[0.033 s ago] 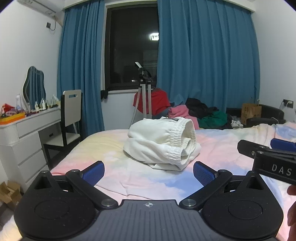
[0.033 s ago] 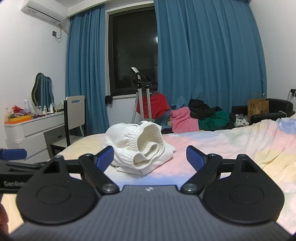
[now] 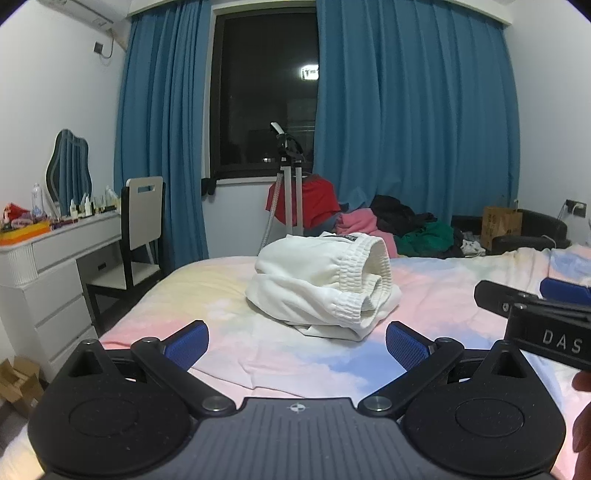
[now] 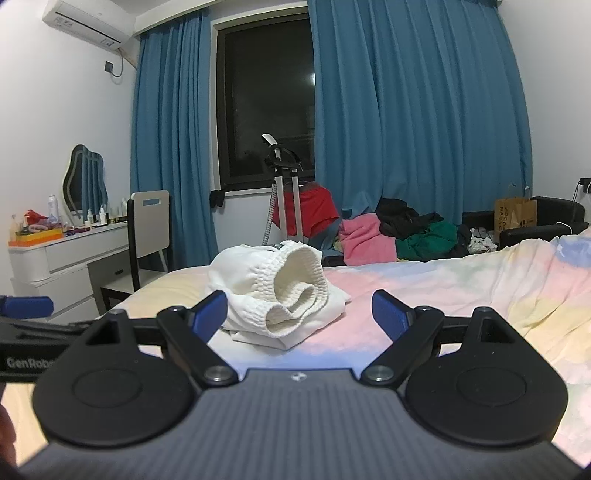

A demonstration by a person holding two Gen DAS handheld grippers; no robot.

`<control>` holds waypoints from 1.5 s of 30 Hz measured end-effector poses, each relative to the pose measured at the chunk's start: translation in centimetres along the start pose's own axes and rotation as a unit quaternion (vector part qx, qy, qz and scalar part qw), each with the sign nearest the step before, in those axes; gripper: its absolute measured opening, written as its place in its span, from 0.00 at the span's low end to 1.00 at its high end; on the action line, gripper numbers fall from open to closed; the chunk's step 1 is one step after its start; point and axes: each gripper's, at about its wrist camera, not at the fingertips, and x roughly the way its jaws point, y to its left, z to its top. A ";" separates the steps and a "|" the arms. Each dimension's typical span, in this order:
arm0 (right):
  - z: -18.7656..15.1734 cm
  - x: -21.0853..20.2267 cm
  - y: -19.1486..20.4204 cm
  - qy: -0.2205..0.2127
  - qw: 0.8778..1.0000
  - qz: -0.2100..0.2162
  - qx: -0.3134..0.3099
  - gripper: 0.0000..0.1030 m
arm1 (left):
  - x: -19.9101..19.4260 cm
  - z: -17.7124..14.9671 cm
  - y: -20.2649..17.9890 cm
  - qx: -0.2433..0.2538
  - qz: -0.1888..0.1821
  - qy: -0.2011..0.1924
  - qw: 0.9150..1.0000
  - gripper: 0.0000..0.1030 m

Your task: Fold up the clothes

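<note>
Bedroom setting: we record blue curtains (image 3: 406,129) flanking a dark window (image 3: 264,96) across the upper centre of both views, with an air conditioner (image 4: 88,18) at the upper left of the right wrist view.

Item 1: bed (image 3: 236,295) under a pastel pink, yellow and blue sheet, filling the lower half of both frames.

Item 2: white garment (image 3: 321,286), bundled in a rough fold with its ribbed elastic waistband turned toward the cameras. We find it lying on the sheet at centre frame in the left wrist view, and slightly left of centre in the right wrist view (image 4: 277,291). Neither tool touches it.

Item 3: left gripper (image 3: 295,343), bottom of its own frame, blue pads (image 3: 186,347) spread wide with nothing between them; it hangs above the sheet, short of the garment.

Item 4: right gripper (image 4: 299,310), likewise parted and holding nothing, its left pad overlapping the garment's edge in the picture only. We also see it at the right edge of the left wrist view (image 3: 532,310).

Item 5: white dresser (image 3: 55,266) with bottles and a wavy mirror (image 3: 70,170), left side; chair (image 3: 142,218) beside it.

Item 6: heap of pink, black and green clothes (image 3: 402,229) beyond the bed, right of centre; a red cloth (image 3: 314,201) on a stand (image 3: 290,192) next to it.

Item 7: brown paper bag (image 4: 515,218), right side.
</note>
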 end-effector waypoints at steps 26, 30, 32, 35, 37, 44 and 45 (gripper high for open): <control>-0.3 -0.1 0.1 -0.002 1.000 -0.004 -0.001 0.84 | 0.1 0.0 -0.2 0.007 0.005 -0.001 1.000 1.00; -0.4 0.0 0.2 -0.002 1.000 -0.004 0.000 0.84 | 0.1 0.0 -0.1 0.007 0.005 -0.003 1.000 1.00; -0.4 0.1 0.2 -0.001 1.000 -0.004 0.000 0.84 | 0.1 0.0 -0.1 0.009 0.008 -0.002 1.000 1.00; -0.1 0.0 0.1 0.000 1.000 -0.004 -0.001 0.84 | 0.2 0.0 -0.2 0.012 0.012 -0.002 1.000 1.00; -0.1 0.1 0.2 0.000 1.000 -0.004 -0.003 0.84 | 0.2 -0.1 -0.2 0.014 0.015 -0.004 1.000 1.00; -0.3 0.1 0.0 -0.002 1.000 -0.005 0.000 0.84 | 0.1 -0.3 -0.2 0.017 0.015 -0.014 1.000 1.00; -0.3 0.1 0.0 -0.002 1.000 -0.005 0.001 0.84 | 0.1 -0.3 -0.2 0.017 0.013 -0.014 1.000 1.00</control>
